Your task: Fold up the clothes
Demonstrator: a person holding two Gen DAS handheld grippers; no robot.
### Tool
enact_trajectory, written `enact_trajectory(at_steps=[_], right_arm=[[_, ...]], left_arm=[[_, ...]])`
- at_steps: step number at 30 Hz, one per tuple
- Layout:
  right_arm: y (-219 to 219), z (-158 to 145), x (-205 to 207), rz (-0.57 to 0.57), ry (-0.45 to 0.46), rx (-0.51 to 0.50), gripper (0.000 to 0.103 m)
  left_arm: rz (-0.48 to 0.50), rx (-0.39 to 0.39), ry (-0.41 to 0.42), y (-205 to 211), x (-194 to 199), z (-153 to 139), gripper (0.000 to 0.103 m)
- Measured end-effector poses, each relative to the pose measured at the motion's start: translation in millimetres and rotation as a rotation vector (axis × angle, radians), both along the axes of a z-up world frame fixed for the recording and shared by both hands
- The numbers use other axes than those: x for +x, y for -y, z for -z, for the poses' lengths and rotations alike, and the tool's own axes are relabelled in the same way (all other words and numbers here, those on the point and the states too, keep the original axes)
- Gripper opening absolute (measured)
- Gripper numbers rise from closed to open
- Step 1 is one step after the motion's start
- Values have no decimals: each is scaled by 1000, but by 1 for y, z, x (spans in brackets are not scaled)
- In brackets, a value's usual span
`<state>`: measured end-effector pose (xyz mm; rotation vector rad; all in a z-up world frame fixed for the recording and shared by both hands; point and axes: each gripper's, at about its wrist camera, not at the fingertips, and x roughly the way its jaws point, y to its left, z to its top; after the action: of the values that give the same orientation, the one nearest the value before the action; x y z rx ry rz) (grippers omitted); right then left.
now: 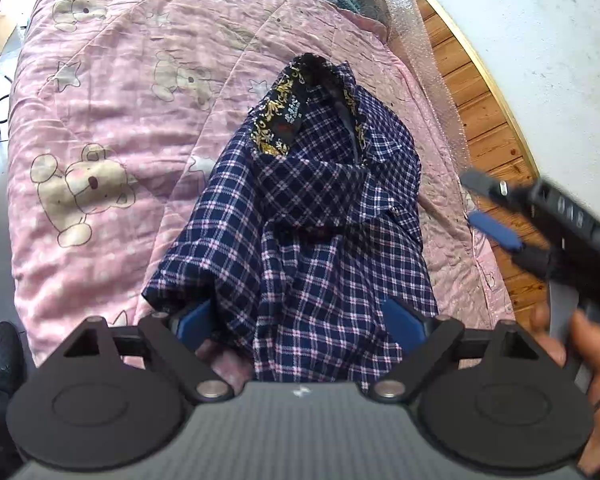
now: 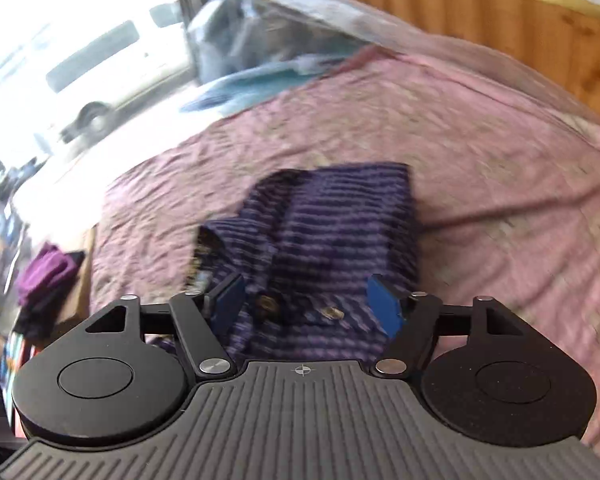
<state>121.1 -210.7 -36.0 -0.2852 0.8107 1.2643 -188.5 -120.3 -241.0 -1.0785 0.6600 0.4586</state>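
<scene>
The navy plaid shirt (image 1: 320, 208) lies bunched on the pink bear-print quilt (image 1: 112, 128), collar end farthest from the left gripper (image 1: 300, 320), its gold-patterned lining (image 1: 276, 120) turned up. The near hem drapes straight down between that gripper's blue pads (image 1: 194, 320), which stand wide to either side of the cloth; whether they press on it I cannot tell, though they look released rather than clenched.

From the right gripper (image 2: 306, 300), everything is smeared with motion blur. The shirt sits just ahead of and beneath its jaws, two buttons (image 2: 332, 313) showing in the gap. Those jaws are spread apart, with cloth below them but nothing pinched between the pads.

In the left wrist view that right gripper hangs out to the right of the shirt, clear of it, over the quilt's edge, a hand (image 1: 584, 356) wrapped around its handle.

Beyond the shirt, a clear plastic bag (image 2: 276, 32) rests at the far end of the quilt, and a wooden headboard (image 2: 500, 16) curves behind it. To the left of the right jaws, a purple heap (image 2: 46, 276) sits off the bed.
</scene>
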Motion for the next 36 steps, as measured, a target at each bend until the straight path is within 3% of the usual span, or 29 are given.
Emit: enact_trajectory(at_steps=[4, 6, 7, 9, 10, 15, 17, 19, 21, 22, 23, 25, 27, 29, 30, 32, 36], right_arm=[[-71, 10, -45, -272, 212, -20, 76], [-92, 30, -50, -349, 260, -70, 64], [-103, 40, -52, -382, 275, -99, 56], [-123, 61, -43, -408, 255, -175, 29], [-126, 64, -37, -403, 243, -183, 8], [-122, 16, -5, -265, 110, -42, 4], [-125, 0, 2, -226, 80, -11, 4], [-134, 2, 4, -210, 60, -25, 4], [-144, 14, 3, -209, 39, -60, 4], [-148, 25, 0, -217, 40, -92, 5], [-150, 36, -3, -227, 39, -122, 20], [-146, 50, -6, -248, 21, -160, 34], [-118, 36, 10, -194, -12, -97, 41], [-73, 17, 34, -86, -87, -1, 72], [-47, 16, 46, -30, -124, 22, 77], [3, 14, 70, 76, -200, 57, 81], [78, 66, 75, 130, -405, -73, 82]], left_arm=[[15, 18, -2, 6, -5, -9, 88], [31, 38, -9, 11, -7, -11, 88], [42, 46, -18, 12, -6, -10, 88], [58, 56, -34, 15, -2, -6, 87], [65, 61, -36, 15, 0, -5, 85], [83, 85, -41, 13, 3, -5, 76], [85, 85, -63, 10, 5, -1, 58], [95, 74, -89, 3, 7, 2, 47], [101, 54, -96, -2, 5, 4, 43], [104, 41, -96, -4, 3, 4, 43], [106, 33, -98, -6, 2, 4, 43], [102, 45, -112, -7, -3, 1, 45], [81, 53, -99, -10, -11, -6, 46], [50, 41, -63, -16, -23, -13, 55], [25, 35, -43, -18, -29, -16, 58], [-45, 45, -21, -25, -35, -20, 86], [-76, 24, -6, -42, -18, -8, 92]])
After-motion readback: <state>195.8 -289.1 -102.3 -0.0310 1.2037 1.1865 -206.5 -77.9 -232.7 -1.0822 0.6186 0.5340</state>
